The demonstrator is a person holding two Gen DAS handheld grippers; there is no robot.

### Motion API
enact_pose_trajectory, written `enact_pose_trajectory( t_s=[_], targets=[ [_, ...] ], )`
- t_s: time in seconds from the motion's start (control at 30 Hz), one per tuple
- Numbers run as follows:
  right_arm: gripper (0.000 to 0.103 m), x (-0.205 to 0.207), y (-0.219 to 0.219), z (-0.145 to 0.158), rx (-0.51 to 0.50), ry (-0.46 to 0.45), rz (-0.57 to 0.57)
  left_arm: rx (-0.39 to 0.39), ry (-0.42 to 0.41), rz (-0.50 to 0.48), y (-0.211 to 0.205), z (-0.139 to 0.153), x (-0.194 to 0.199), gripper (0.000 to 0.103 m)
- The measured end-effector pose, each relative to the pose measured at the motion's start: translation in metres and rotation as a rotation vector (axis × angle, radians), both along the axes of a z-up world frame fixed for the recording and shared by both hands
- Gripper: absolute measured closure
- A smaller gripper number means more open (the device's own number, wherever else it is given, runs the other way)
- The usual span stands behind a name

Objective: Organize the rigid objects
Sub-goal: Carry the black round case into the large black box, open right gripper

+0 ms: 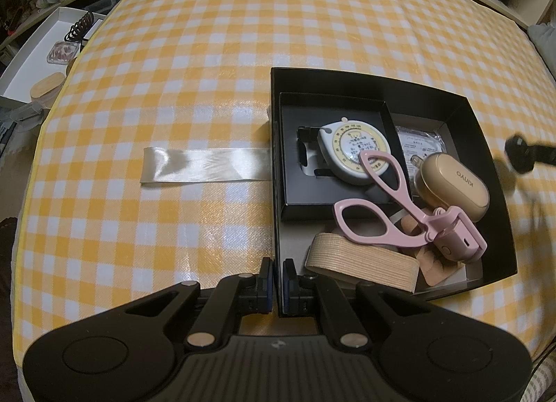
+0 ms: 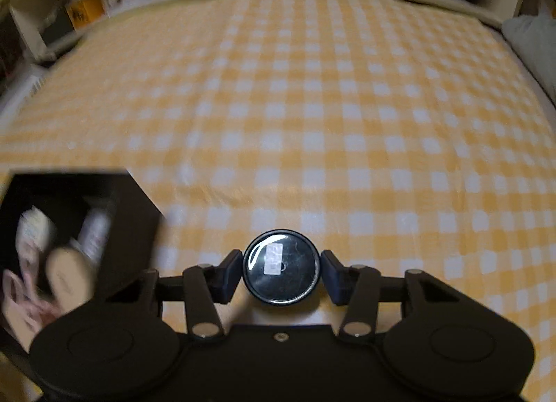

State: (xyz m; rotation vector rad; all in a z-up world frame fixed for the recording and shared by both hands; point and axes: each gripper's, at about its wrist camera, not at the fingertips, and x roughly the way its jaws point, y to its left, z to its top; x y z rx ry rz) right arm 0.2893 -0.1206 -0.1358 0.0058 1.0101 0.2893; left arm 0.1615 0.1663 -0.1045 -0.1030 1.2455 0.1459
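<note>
A black box (image 1: 486, 144) sits on the yellow checked cloth. It holds a smaller black tray (image 1: 295, 172) with a white tape measure (image 1: 351, 151), a pink eyelash curler (image 1: 399, 207), a gold case (image 1: 455, 186) and a wooden-lidded case (image 1: 361, 261). My left gripper (image 1: 277, 280) is shut on the box's left wall at its near corner. My right gripper (image 2: 281, 268) is shut on a round black jar (image 2: 280, 267) and holds it above the cloth, right of the box (image 2: 128, 224). The right gripper shows blurred in the left wrist view (image 1: 521, 151).
A satin ribbon (image 1: 205, 167) lies flat on the cloth left of the box. A white tray (image 1: 41, 54) with small items stands off the far left edge. Shelves line the back. A pillow (image 2: 531, 50) lies at the far right.
</note>
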Motion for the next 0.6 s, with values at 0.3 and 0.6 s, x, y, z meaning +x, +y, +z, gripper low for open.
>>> enact_pose_trajectory(
  t_s=[0.3, 0.6],
  targets=[
    [0.053, -0.012, 0.031, 0.046, 0.173, -0.092, 0.135, 0.001, 0.000, 0.000, 0.000, 0.000, 0.000, 0.096],
    [0.053, -0.021, 0.085, 0.052, 0.141, -0.076, 0.266, 0.001, 0.001, 0.000, 0.000, 0.000, 0.000, 0.096]
  ],
)
